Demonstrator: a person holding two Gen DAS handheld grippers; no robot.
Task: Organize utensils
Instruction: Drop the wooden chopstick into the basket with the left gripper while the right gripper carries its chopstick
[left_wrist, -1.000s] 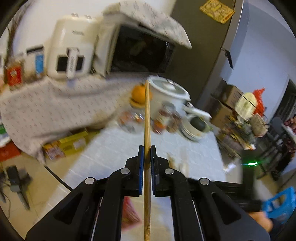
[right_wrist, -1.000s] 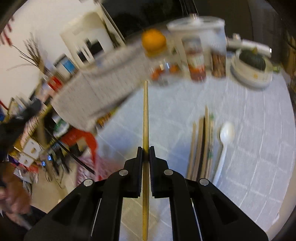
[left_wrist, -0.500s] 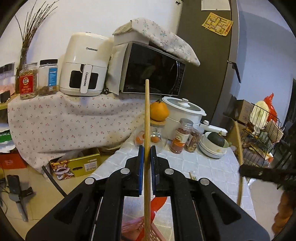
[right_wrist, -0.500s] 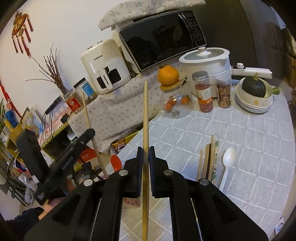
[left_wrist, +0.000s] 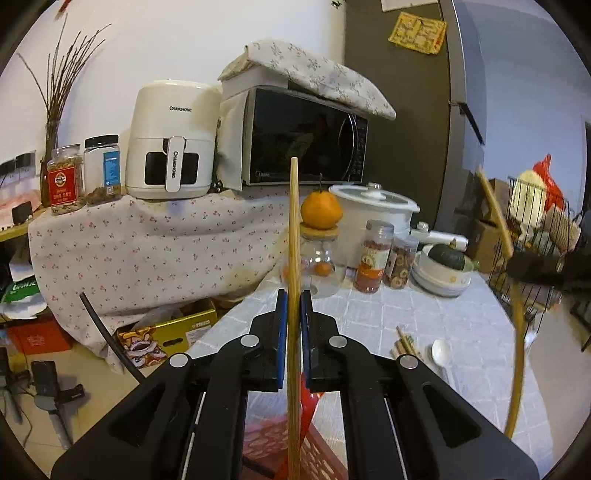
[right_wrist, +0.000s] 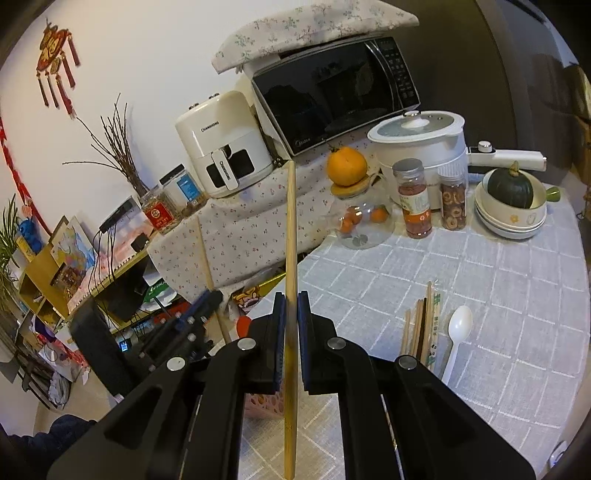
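L gripper: jaws pinched on one wooden chopstick, held near vertical at frame centre, blue pads on either side of the shaft. Tip reaches upper centre, in front of the microwave. Lower end runs out of frame bottom.

R gripper: likewise clamped on a second chopstick, upright w/ slight lean; lower end shows near frame bottom.

Each tool also shows in the other's view: R one blurred at right edge of L cam, L one at lower left of R cam. The two sticks stand apart, not touching.

Rest of utensils: bundle of chopsticks flat on grey checked tablecloth, lower right of R cam; white plastic spoon just beside them on the right. Pink basket partly visible under L gripper, bottom centre, w/ sth red in it; can't tell what.

Judgement: mid-carry, both sticks lifted; the destination isn't clear – pink basket is my guess.

How to do well:
- keep pinch firm; thin round shaft will pivot if grip loosens
- bring sticks parallel before lowering, tips same way
- lower end first, release only once end is supported
- mind the glass jar w/ orange on its lid, and the spice jars; long shafts can swipe them
- one hand releases at a time.
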